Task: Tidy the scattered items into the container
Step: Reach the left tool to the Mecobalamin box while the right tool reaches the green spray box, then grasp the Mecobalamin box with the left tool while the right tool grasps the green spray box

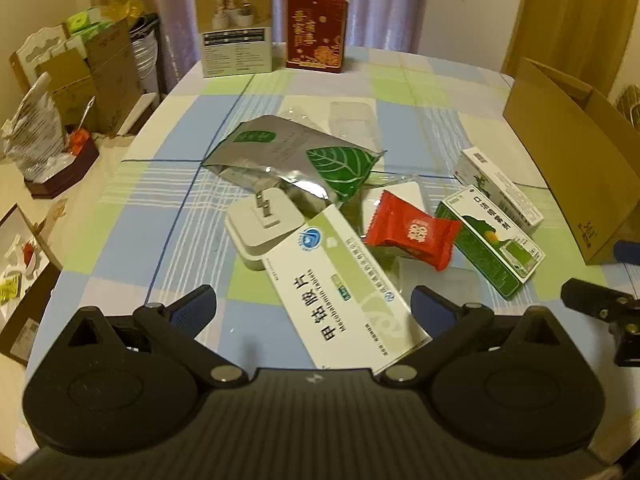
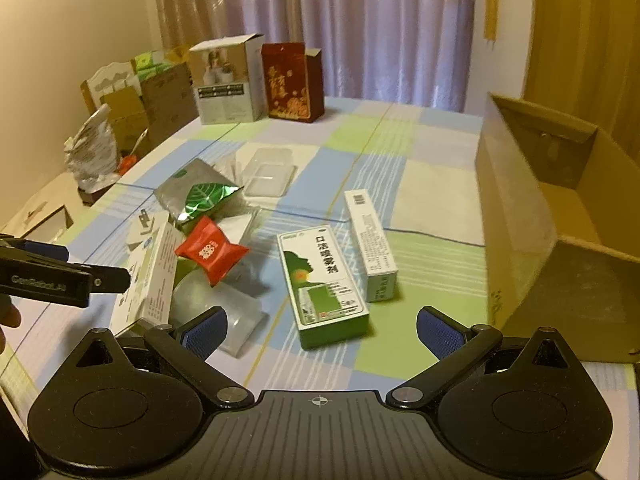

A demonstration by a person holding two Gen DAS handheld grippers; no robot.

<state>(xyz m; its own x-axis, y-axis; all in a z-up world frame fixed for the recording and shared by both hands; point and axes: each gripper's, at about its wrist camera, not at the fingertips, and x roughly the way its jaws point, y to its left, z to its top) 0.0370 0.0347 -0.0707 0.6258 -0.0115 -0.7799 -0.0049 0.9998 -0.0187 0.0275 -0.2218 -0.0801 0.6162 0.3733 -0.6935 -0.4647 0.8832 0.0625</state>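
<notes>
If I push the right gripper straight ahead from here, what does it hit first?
Most likely the green spray box, which lies flat on the table just ahead between the open fingers of the right gripper. The white box sits beside it, slightly right. Depth is hard to judge through the fisheye.

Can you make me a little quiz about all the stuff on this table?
1. True or false: the red candy packet is already inside the cardboard box.
2. Which is closer to the cardboard box: (a) the green medicine box, (b) the narrow white box, or (c) the silver leaf pouch?
3. Fill in: the long white medicine box lies right in front of the ____ gripper.

Key
1. False. It lies on the checked tablecloth among the other items.
2. b
3. left. Both the left gripper and the right gripper are open and hold nothing.
</notes>
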